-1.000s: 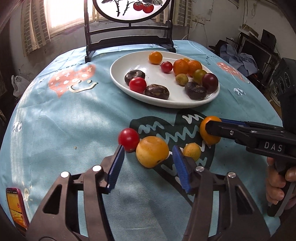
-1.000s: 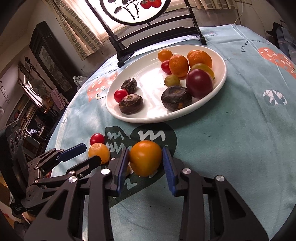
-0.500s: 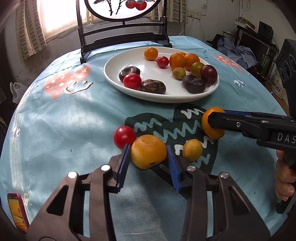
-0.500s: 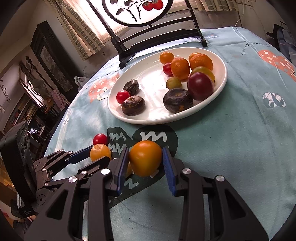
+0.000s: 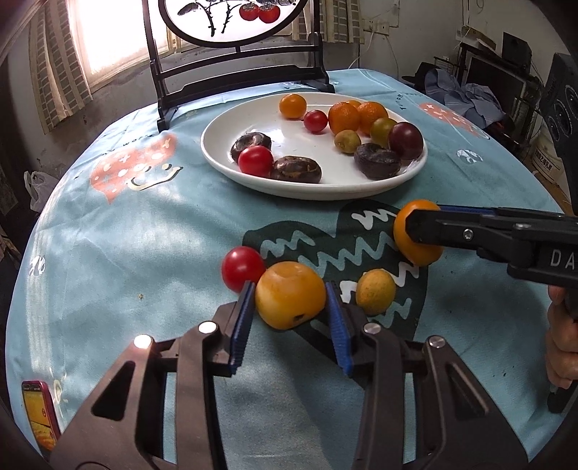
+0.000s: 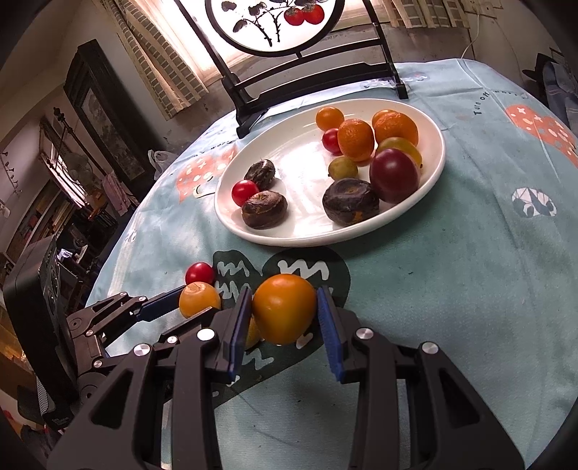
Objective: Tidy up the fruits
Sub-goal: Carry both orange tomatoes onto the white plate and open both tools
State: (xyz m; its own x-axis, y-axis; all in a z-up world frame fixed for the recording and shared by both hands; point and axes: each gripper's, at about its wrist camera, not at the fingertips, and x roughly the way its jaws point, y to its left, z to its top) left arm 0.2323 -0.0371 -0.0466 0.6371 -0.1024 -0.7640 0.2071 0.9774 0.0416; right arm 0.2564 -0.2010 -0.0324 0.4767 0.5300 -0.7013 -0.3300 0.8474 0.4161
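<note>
My left gripper [image 5: 290,307] is shut on an orange persimmon [image 5: 290,294] just above the blue tablecloth. A red tomato [image 5: 242,267] lies to its left and a small yellow fruit [image 5: 375,292] to its right. My right gripper [image 6: 283,312] is shut on an orange tomato [image 6: 284,307], also seen in the left wrist view [image 5: 415,233]. The white plate [image 5: 289,184] beyond holds several fruits: oranges, red tomatoes, dark passion fruits and a purple plum [image 6: 395,175].
A black stand with a round painted screen [image 5: 231,21] stands behind the plate. A phone [image 5: 39,415] lies at the table's near left edge. Furniture and clothes stand past the right edge of the table.
My left gripper has closed on the orange persimmon and lifted it slightly. My right gripper still holds the orange tomato and has risen a little.
</note>
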